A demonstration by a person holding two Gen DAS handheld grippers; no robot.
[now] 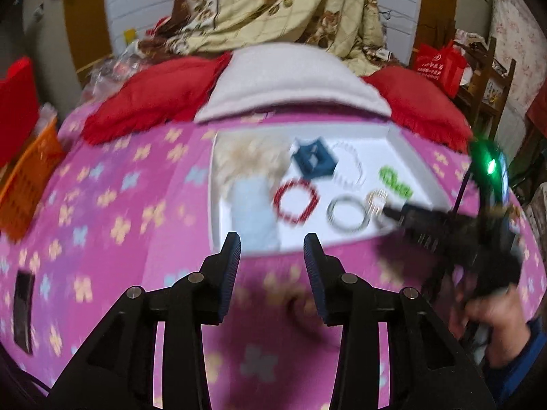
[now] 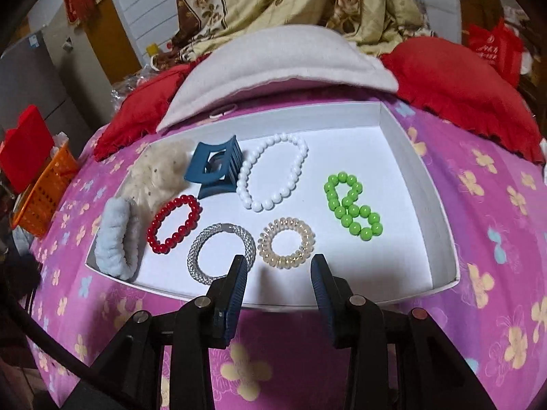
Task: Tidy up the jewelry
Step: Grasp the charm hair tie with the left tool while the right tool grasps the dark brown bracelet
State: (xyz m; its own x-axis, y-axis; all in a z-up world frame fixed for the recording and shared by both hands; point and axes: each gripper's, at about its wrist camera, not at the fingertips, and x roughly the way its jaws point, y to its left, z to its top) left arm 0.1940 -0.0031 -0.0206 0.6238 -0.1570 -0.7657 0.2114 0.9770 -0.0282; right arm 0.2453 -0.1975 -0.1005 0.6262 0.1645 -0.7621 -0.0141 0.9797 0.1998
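Observation:
A white tray (image 2: 415,171) lies on the pink flowered bedspread. In it are a green bead bracelet (image 2: 352,210), a white bead bracelet (image 2: 273,171), a red bead bracelet (image 2: 174,223), a silver mesh bangle (image 2: 221,253), a clear spiral hair tie (image 2: 286,242), a blue hair claw (image 2: 215,171), a pale blue scrunchie (image 2: 118,239) and a beige fluffy piece (image 2: 157,171). My right gripper (image 2: 278,273) is open and empty, just before the spiral tie at the tray's near edge. My left gripper (image 1: 271,249) is open and empty, short of the tray (image 1: 396,138); its view is blurred.
Red pillows (image 2: 458,75) and a white cushion (image 2: 273,65) lie behind the tray. An orange basket (image 2: 44,191) stands at the bed's left side. A dark flat object (image 1: 23,311) lies on the bedspread at the far left. A quilt hangs behind.

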